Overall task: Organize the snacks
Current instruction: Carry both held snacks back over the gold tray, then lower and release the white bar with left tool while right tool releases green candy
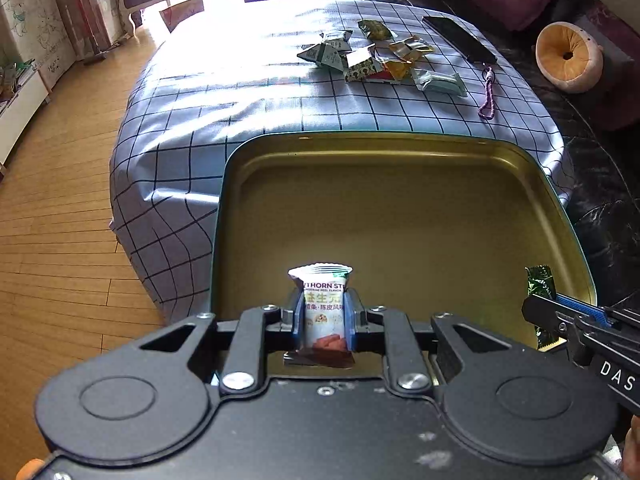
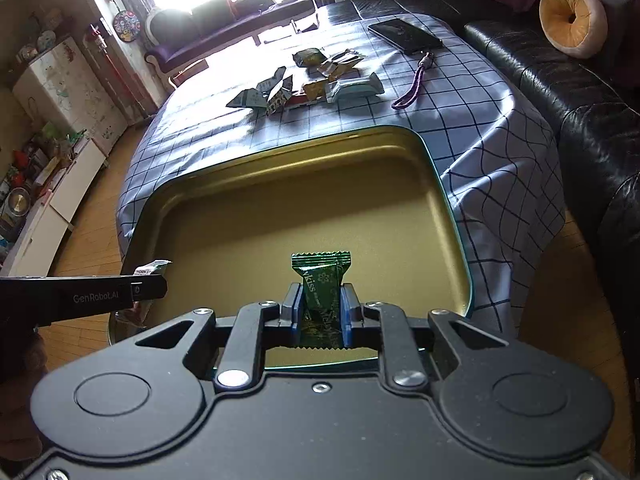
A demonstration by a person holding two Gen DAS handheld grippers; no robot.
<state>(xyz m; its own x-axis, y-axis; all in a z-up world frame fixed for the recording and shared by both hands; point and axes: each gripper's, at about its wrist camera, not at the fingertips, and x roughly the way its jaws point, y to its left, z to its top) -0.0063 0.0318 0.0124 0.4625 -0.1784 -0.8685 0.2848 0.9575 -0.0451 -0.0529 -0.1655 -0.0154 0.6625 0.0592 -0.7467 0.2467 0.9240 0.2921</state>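
Gold-lined tin (image 1: 400,216) sits empty at the worktop (image 1: 280,120) edge; left tongs (image 1: 323,312) clench a white packet (image 1: 323,304), right tongs (image 2: 320,308) a green packet (image 2: 322,284), both poised above it for dropping.

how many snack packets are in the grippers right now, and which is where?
2. White hawthorn-stick packet in the left gripper; dark green foil packet in the right gripper. Both over the gold tin tray.
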